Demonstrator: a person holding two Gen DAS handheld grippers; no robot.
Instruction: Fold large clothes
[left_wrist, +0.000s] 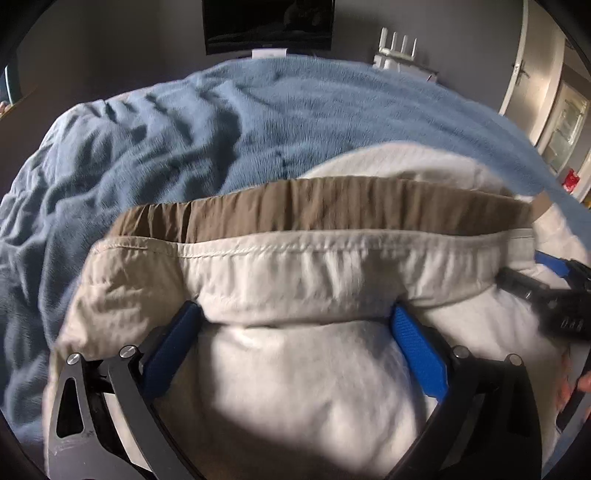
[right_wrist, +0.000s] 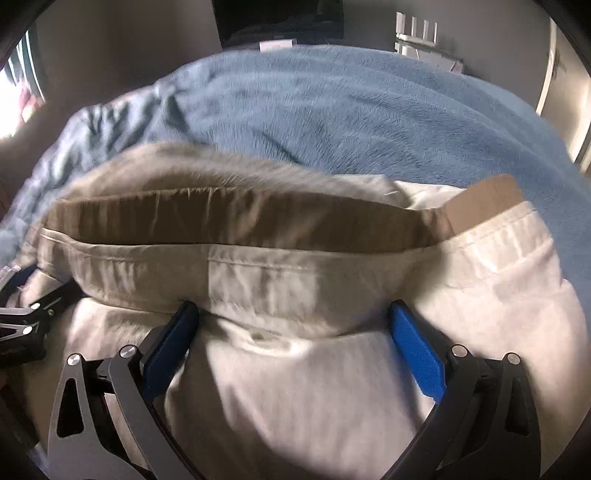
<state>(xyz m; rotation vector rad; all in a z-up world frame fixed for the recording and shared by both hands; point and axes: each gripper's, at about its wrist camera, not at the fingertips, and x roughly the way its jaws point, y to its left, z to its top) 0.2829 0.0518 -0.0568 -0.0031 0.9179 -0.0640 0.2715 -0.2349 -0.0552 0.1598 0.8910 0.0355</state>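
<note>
Pale beige trousers (left_wrist: 295, 269) lie on a blue fleece blanket (left_wrist: 258, 122), their elastic waistband gaping and showing a darker brown inside (left_wrist: 332, 206). My left gripper (left_wrist: 295, 314) is open, and its blue fingertips (left_wrist: 406, 325) reach the lower edge of the waistband, with cloth lying between the fingers. My right gripper (right_wrist: 293, 312) is open in the same way against the trousers (right_wrist: 258, 284), further right along the band. Each gripper shows at the edge of the other's view: the right one (left_wrist: 554, 295) and the left one (right_wrist: 22, 317). A brown tag (right_wrist: 484, 203) sticks up at the band's right end.
The blanket (right_wrist: 369, 110) covers the bed and is rumpled on the left. Beyond it, a dark screen (left_wrist: 267, 26) hangs on the grey wall, with a white antenna device (left_wrist: 397, 48) to its right. A door frame (left_wrist: 517, 66) stands at the far right.
</note>
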